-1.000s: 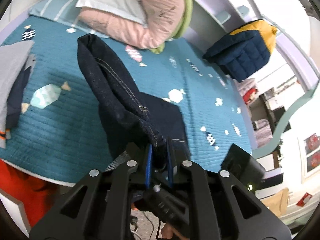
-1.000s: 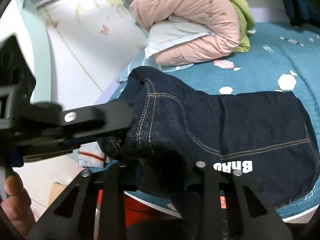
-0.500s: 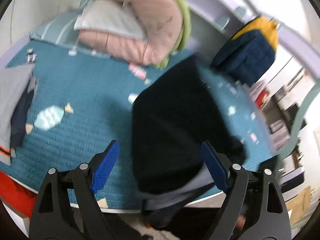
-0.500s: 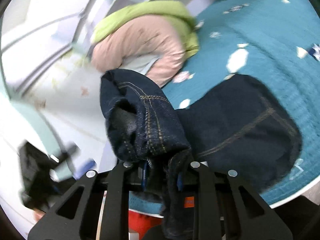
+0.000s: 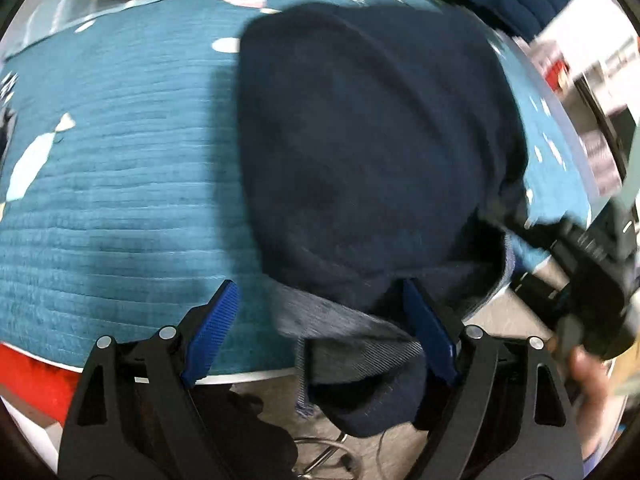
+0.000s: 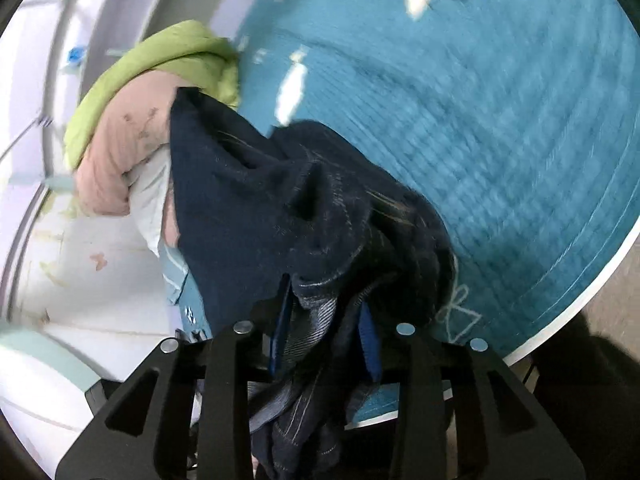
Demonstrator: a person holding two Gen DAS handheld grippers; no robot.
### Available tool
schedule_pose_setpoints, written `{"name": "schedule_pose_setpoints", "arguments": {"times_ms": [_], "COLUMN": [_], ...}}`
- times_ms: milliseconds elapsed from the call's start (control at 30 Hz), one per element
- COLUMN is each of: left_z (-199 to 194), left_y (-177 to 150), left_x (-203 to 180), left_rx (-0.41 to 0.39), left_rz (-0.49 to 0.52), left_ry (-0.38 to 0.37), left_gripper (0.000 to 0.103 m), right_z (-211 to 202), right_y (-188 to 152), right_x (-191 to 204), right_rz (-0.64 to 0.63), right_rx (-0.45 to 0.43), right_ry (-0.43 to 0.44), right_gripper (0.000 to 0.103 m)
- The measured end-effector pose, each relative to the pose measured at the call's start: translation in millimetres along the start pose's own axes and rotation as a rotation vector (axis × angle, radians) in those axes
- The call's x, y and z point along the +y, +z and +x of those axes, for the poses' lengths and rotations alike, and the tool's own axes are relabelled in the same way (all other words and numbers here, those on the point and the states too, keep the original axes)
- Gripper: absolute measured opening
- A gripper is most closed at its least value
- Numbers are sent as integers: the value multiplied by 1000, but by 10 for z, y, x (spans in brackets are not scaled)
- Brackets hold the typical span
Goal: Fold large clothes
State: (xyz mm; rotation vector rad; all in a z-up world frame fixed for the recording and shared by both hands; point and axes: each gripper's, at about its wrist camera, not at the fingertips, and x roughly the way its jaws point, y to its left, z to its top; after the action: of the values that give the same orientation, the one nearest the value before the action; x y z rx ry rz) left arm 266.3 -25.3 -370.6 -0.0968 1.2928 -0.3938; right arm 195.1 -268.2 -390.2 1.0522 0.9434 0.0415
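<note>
The jeans [image 5: 368, 152] lie bunched at the bed's [image 5: 120, 208] near edge, one end hanging off. Left gripper [image 5: 320, 336] is spread wide, holding nothing. Right gripper [image 6: 324, 320] has just been opening, with denim bunched between its jaws. Heavy, floppy stuff, so I'd grab the thick waistband seam.

No readable text, label, brand or number in either view; both blurred.
</note>
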Motion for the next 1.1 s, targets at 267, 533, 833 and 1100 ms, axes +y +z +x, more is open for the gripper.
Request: {"name": "schedule_pose_setpoints", "arguments": {"times_ms": [267, 533, 833, 1100], "left_z": [199, 139, -327, -343], "left_y": [-229, -576, -817, -333], "left_x": [-111, -9, 57, 425], "left_rx": [72, 137, 39, -6], "left_rz": [14, -33, 2, -185], "left_ry": [28, -8, -99, -178], "left_gripper": [83, 83, 80, 81], "right_z": [-633, 408, 662, 338], "right_y": [84, 111, 254, 118], "right_x": [558, 527, 253, 249], "right_rz": [-265, -416, -378, -364], "right_rx": [-140, 165, 244, 203], "right_ry": [-72, -292, -323, -242], "right_gripper": [46, 24, 0, 6]}}
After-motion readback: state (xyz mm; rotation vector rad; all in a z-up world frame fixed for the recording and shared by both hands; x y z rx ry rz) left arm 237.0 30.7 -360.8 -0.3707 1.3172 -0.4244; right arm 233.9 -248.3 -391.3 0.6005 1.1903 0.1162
